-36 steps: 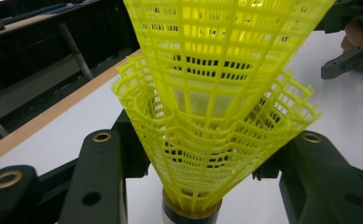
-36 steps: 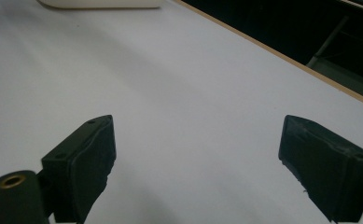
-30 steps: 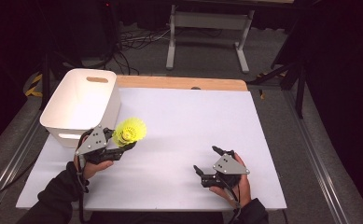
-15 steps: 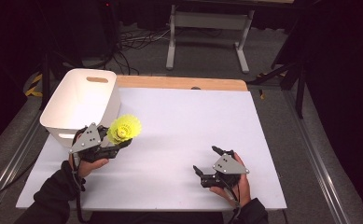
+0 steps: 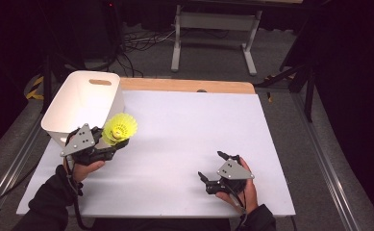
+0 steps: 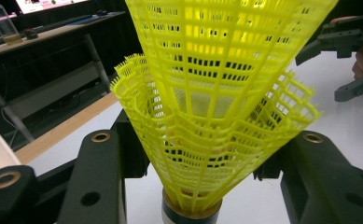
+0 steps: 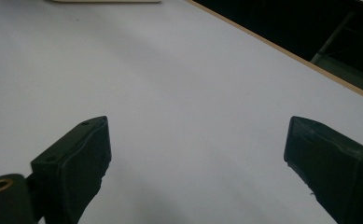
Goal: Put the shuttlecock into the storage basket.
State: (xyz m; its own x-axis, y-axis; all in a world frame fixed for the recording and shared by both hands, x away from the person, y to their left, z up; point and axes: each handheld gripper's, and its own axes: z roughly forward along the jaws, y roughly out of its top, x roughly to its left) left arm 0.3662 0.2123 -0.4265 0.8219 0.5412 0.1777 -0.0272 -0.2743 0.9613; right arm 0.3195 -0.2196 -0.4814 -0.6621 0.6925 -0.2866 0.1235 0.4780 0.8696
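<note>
The left claw (image 5: 111, 146) is gripping a yellow shuttlecock (image 5: 119, 128) by its skirt, holding it above the white surface (image 5: 184, 125) just beside the front corner of the white bin (image 5: 81, 103); in the left gripper view the shuttlecock (image 6: 216, 116) is sitting between the two black jaws, cork end down. The right claw (image 5: 212, 171) is resting well apart near the front edge, its jaws standing wide open with nothing between them.

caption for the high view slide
Left gripper holds a yellow shuttlecock beside the white bin.
</note>
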